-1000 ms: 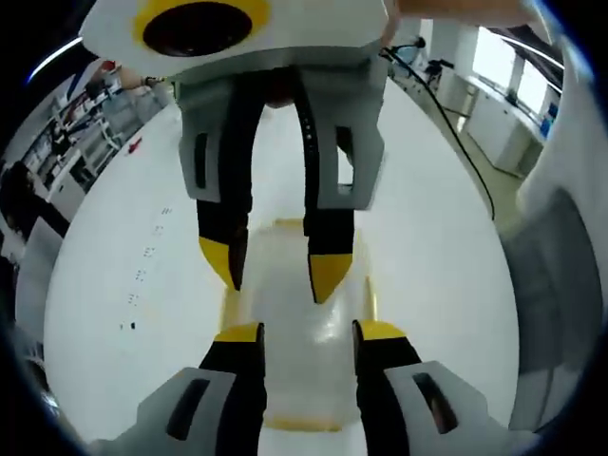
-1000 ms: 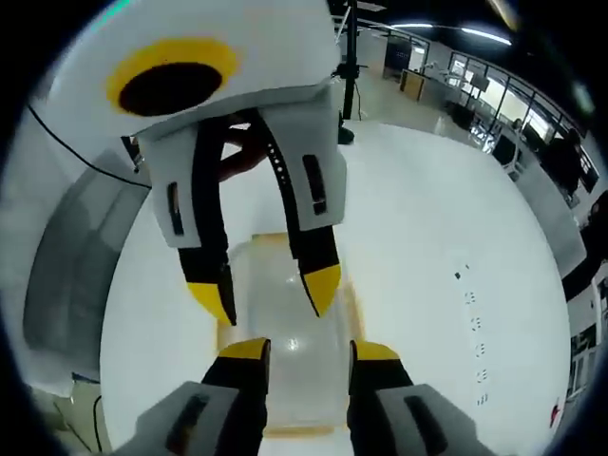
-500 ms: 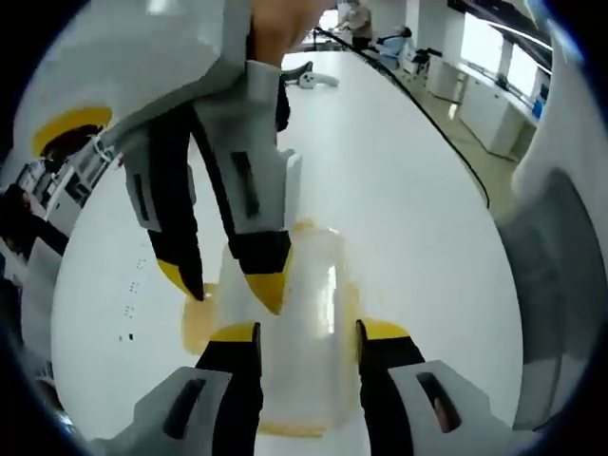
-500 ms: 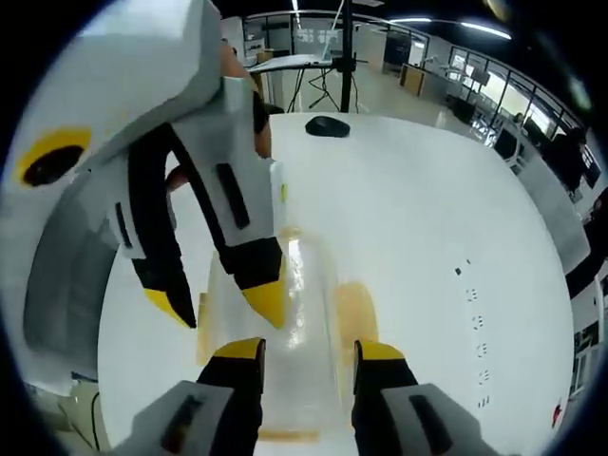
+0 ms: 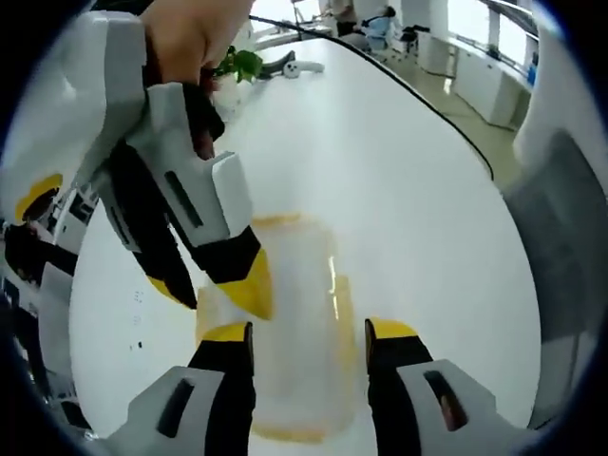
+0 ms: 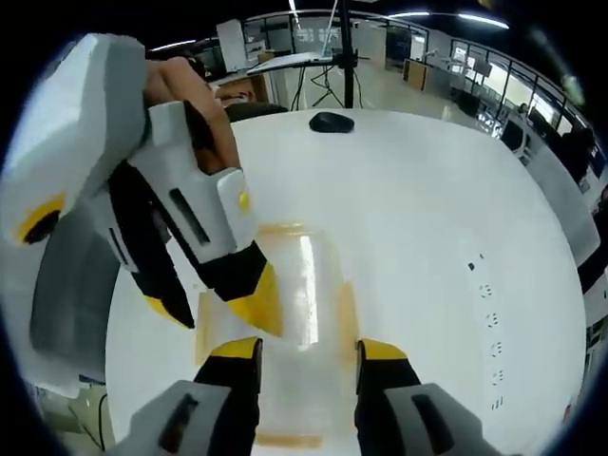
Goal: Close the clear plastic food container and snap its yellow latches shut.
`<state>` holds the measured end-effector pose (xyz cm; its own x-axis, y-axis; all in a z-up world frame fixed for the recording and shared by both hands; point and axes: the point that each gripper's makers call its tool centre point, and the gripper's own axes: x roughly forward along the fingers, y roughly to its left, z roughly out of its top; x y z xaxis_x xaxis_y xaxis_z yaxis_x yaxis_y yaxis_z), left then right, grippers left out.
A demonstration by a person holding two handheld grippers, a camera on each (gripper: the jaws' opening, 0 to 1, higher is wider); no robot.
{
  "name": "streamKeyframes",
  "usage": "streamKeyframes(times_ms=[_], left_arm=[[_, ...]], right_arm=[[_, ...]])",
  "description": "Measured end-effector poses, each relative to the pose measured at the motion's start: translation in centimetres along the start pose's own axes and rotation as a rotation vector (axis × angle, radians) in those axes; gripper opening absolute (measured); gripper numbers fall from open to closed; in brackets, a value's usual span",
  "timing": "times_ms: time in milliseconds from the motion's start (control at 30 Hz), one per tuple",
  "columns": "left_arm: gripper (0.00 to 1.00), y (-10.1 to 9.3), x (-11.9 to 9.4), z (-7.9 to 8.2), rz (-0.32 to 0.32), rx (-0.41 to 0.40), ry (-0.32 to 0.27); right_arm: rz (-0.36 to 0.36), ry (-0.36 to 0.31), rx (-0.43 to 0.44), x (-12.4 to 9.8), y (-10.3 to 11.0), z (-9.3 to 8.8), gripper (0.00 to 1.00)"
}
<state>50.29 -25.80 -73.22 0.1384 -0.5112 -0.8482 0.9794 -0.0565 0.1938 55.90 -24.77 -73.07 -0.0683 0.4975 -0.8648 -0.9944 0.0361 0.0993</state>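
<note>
The clear plastic food container [image 5: 302, 285] lies on the white table [image 5: 408, 190] with its lid down. Yellow latches show at its far end [image 5: 275, 221] and right side [image 5: 348, 296]. My left gripper [image 5: 309, 332] hovers open over the near half, a jaw over each side. My right gripper [image 5: 215, 289] comes in tilted from the upper left, open, its yellow tips over the container's left edge. In the right gripper view the same container [image 6: 306, 275] lies under my open right gripper [image 6: 309, 349]. The left gripper [image 6: 215, 309] leans in from the left, held by a hand.
The white table runs far ahead. A dark mouse-shaped object [image 6: 331, 121] sits at its far end, near a tripod pole [image 6: 343, 38]. A small green plant [image 5: 243, 64] and a white object [image 5: 295, 66] stand far off. A black cable follows the table's right edge [image 5: 446, 123].
In each view the opposite gripper has swung from straight ahead to the left and tilted, its tips now over the container's left edge. Both cameras have drawn back a little.
</note>
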Motion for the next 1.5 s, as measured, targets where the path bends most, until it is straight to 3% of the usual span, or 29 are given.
streamKeyframes(times_ms=[67,433,567,867,1000,1500], left_arm=[[0.44,0.6,0.1,-0.3,0.033,0.012,0.013],[0.44,0.6,0.4,-0.5,0.067,0.001,0.005],[0.40,0.3,0.5,-0.3,0.076,0.021,0.019],[0.37,0.5,0.5,-0.5,0.102,0.008,0.012],[0.35,0.3,0.1,-0.3,0.117,-0.021,0.014],[0.35,1.0,0.3,-0.9,0.121,-0.004,0.005]], right_arm=[[0.011,0.003,-0.010,0.1,0.1,0.1,0.38],[0.078,0.028,-0.082,0.5,0.1,0.3,0.38],[0.096,0.076,-0.129,0.6,0.3,0.4,0.37],[0.136,0.109,-0.097,0.9,0.1,0.3,0.35],[0.209,0.104,-0.050,1.3,0.5,-0.7,0.34],[0.166,0.099,-0.004,1.2,-0.1,0.0,0.35]])
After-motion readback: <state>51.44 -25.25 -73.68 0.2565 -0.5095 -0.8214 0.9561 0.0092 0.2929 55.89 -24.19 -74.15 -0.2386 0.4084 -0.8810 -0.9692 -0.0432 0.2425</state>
